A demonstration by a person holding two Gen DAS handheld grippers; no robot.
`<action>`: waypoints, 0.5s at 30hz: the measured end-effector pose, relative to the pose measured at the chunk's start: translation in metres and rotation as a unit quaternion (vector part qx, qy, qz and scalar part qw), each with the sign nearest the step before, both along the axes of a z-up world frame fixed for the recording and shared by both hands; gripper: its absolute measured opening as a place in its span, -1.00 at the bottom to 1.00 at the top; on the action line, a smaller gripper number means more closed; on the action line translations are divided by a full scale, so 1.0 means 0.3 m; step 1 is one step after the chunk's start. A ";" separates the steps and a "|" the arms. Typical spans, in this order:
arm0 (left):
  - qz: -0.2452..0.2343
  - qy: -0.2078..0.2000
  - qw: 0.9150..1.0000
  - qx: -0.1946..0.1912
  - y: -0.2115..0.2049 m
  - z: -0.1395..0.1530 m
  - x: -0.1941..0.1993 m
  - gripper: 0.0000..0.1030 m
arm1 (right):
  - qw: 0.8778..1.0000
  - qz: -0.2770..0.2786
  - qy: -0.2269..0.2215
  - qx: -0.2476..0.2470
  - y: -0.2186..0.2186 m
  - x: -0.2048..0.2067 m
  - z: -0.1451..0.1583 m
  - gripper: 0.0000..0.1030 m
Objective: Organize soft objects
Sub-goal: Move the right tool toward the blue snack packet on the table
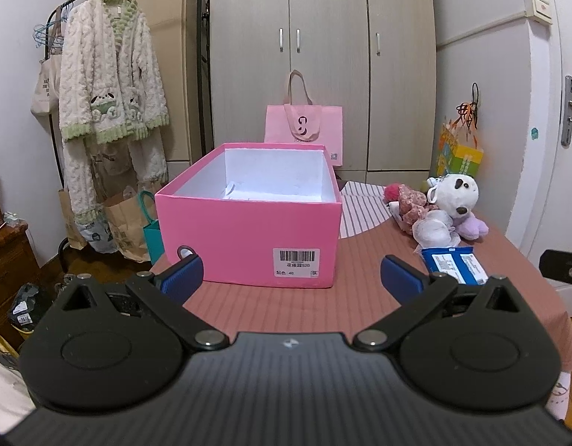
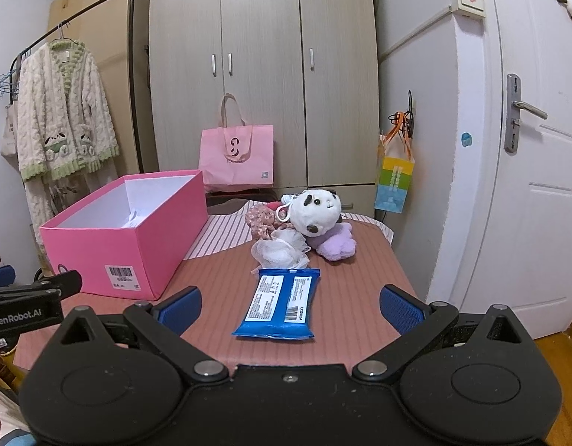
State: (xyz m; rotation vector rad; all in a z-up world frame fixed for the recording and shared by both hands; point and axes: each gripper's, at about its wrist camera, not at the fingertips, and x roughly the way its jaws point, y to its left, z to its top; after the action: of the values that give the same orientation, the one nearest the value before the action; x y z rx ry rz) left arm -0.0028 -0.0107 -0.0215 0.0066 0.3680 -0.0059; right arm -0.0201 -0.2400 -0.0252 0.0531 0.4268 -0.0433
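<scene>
fingers: I'm holding both my left gripper (image 1: 291, 275) and right gripper (image 2: 290, 308) spread wide, gripping nothing.
soft stuff: blue pack (image 2: 276, 304), mesh puff (image 2: 280, 251) and panda plush (image 2: 317, 215) are sitting toward the tabletop's (image 2: 345, 319) right edge; pink box (image 2: 126, 238) is waiting by the left edge.
worry: the pack's looking slippery and flat, so I'm probably risking shoving it off the near edge.

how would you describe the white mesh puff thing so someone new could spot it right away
Start at the open pink box on the striped table, then look right to the cluster of soft things. The white mesh puff lies at the cluster's near edge, between the panda plush and the blue wipes pack. It is the only frilly, see-through netted ball there.
</scene>
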 end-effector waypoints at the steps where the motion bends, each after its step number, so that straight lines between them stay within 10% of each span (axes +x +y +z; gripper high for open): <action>1: -0.001 0.005 1.000 -0.001 -0.002 0.008 0.002 1.00 | 1.000 0.000 0.000 -0.002 0.000 0.000 0.003 1.00; 15: -0.030 0.015 0.999 0.009 -0.015 0.114 0.024 1.00 | 0.999 0.017 -0.013 -0.036 -0.027 0.055 0.079 1.00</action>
State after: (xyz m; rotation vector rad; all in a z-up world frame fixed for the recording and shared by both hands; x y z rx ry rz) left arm 0.0044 -0.0152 0.0127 0.0350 0.3970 -0.0617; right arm -0.0037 -0.2480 -0.0017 -0.0246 0.4003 -0.0247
